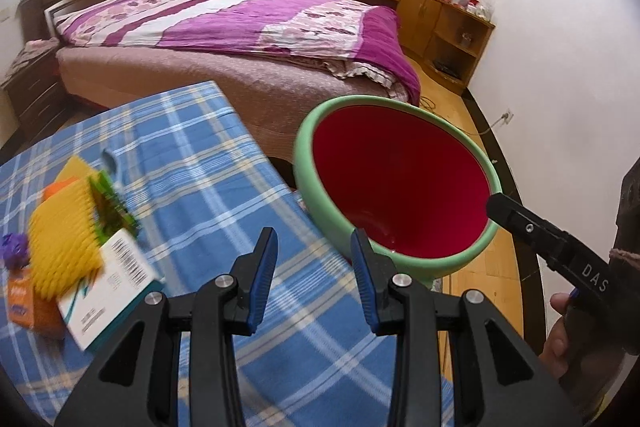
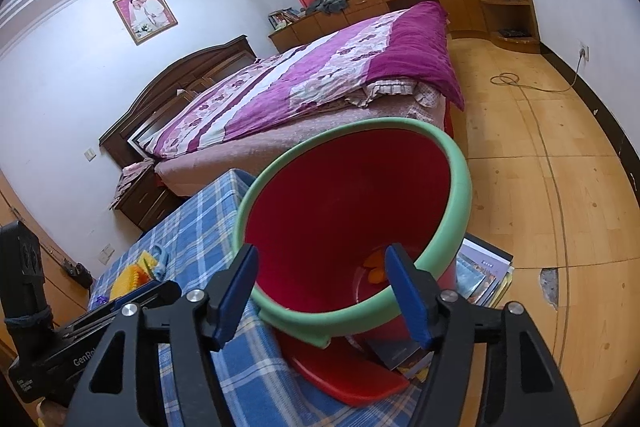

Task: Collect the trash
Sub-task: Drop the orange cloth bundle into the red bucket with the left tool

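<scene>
Left gripper (image 1: 314,247): black frame, blue ribbed pads, jaws set narrowly apart with nothing between them, held over a blue-and-white checked woven tablecloth (image 1: 192,187).

Right gripper (image 2: 322,267): same build, jaws spread wide; the near rim of the bin is seen between the fingers, but no pad is seen pressing on it.

Round plastic bin with glossy red inside and matte mint-green rolled rim (image 1: 396,183): placed just beyond and right of the left fingers, at the table edge, tilted. Small orange scraps (image 2: 376,269) are seen at its bottom, between the right fingers.

Trash pile, left of the left fingers: yellow ribbed foam net (image 1: 60,247), white card box with barcode (image 1: 108,291), orange packet (image 1: 28,307), green wrapper (image 1: 112,203), purple scrap (image 1: 14,247); somewhat blurred.

Stacked glossy books (image 2: 484,271): beyond the right finger, beside the bin.
</scene>
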Available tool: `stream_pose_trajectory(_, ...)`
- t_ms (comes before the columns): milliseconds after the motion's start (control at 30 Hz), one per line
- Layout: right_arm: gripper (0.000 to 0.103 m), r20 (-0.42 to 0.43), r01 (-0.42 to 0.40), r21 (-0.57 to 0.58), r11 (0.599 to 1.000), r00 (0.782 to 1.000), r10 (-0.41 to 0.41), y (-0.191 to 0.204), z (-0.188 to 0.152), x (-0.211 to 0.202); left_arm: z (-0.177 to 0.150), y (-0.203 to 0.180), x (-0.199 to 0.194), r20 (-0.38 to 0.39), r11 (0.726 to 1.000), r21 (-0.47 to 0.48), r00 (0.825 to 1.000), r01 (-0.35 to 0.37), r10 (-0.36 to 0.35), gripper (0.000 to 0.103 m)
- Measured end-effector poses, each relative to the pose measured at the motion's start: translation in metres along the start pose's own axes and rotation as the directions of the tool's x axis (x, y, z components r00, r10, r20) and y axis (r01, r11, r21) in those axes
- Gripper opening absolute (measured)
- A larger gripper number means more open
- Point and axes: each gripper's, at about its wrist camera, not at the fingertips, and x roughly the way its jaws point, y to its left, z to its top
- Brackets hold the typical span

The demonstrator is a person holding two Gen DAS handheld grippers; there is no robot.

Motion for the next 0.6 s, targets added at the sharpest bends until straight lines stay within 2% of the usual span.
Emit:
stream_pose_trajectory(300,0.072,-0.028,-0.027,-0.031,0.999,0.999,0.026,0.023,-0.012,-0.007,-0.018,0.031,-0.029,0.027,0.996,-0.064,0.998,-0.061,0.063,0.038)
stream_pose_trajectory(600,0.076,-0.057,-0.049,-0.079,0.996,0.997,0.045,0.053,-0.026,-0.008,-0.033,0.074,-0.057,0.055,0.980,-0.147,0.989,-0.131,0.141,0.038)
